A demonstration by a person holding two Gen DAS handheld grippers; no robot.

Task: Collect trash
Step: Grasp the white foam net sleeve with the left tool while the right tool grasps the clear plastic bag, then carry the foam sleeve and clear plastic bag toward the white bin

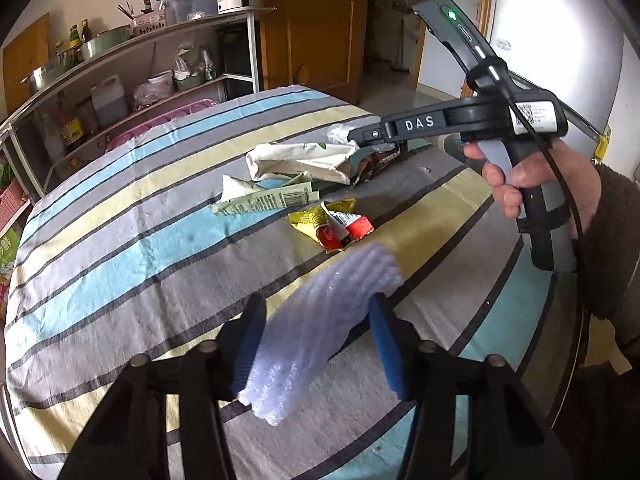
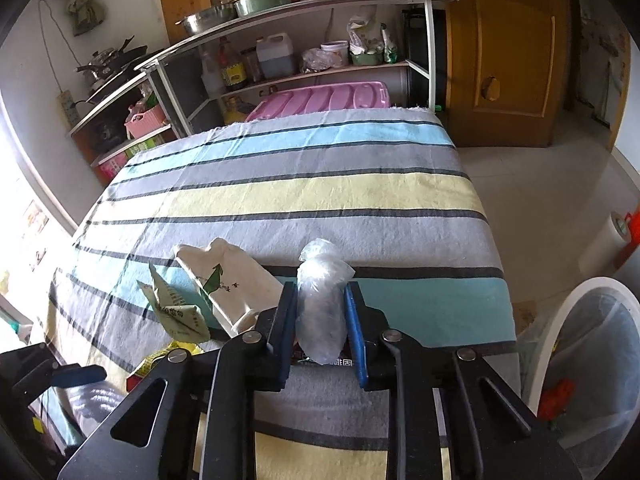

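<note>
My left gripper (image 1: 318, 312) is shut on a pale ribbed foam sheet (image 1: 320, 320) and holds it above the striped tablecloth (image 1: 120, 240). My right gripper (image 2: 320, 296) is shut on a crumpled clear plastic bag (image 2: 322, 304); it also shows in the left wrist view (image 1: 352, 136), over the trash pile. On the cloth lie a white crushed carton (image 1: 300, 162) (image 2: 236, 280), a green-white torn wrapper (image 1: 260, 198) (image 2: 176, 308), a yellow and red wrapper (image 1: 332, 226) and a dark brown wrapper (image 1: 376, 164).
A white bin with a clear liner (image 2: 592, 360) stands on the floor to the right of the table. A shelf rack (image 2: 280, 40) with bottles, pots and a pink lid (image 2: 324, 100) is behind the table. A wooden door (image 2: 508, 52) is at the far right.
</note>
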